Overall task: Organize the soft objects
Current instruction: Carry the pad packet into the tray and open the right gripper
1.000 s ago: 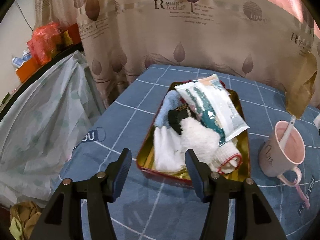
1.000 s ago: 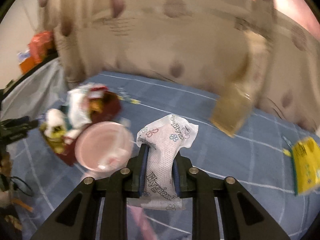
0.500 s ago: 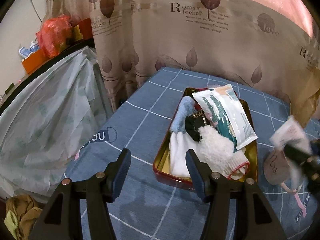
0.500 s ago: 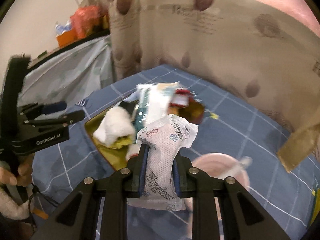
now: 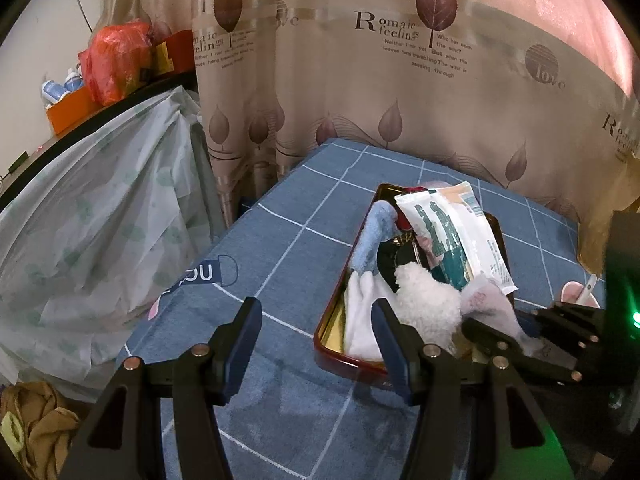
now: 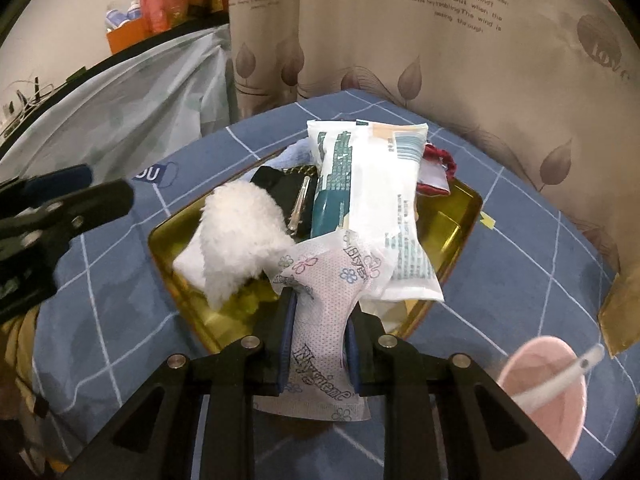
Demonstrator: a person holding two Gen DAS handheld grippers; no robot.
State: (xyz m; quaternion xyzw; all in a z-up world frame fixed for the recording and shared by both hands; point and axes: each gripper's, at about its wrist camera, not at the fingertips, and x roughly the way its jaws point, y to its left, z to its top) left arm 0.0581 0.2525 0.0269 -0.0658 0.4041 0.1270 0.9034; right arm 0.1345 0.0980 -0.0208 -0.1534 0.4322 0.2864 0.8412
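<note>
A gold tray [image 6: 454, 216] with a red rim [image 5: 332, 346] sits on the blue checked tablecloth. It holds a white fluffy piece [image 6: 240, 236], a white cloth [image 5: 360, 312], a blue cloth [image 5: 372, 240], a black item and a white-and-green packet [image 6: 360, 184]. My right gripper [image 6: 322, 304] is shut on a white flower-printed pad packet [image 6: 324, 276], which hangs over the tray's near end against the fluffy piece. The left wrist view shows the same packet [image 5: 490, 300] coming in from the right. My left gripper [image 5: 316, 340] stands open and empty above the cloth, beside the tray's near left corner.
A pink mug [image 6: 544, 396] with a white spoon stands right of the tray. A brown paper bag [image 6: 618, 320] lies at the far right. A leaf-print curtain hangs behind the table. Plastic-covered furniture [image 5: 88, 220] sits beyond the table's left edge.
My right gripper has swung left and down with the pad packet, from beside the mug to over the tray's near end. The left gripper has drifted slightly leftward, still open.
</note>
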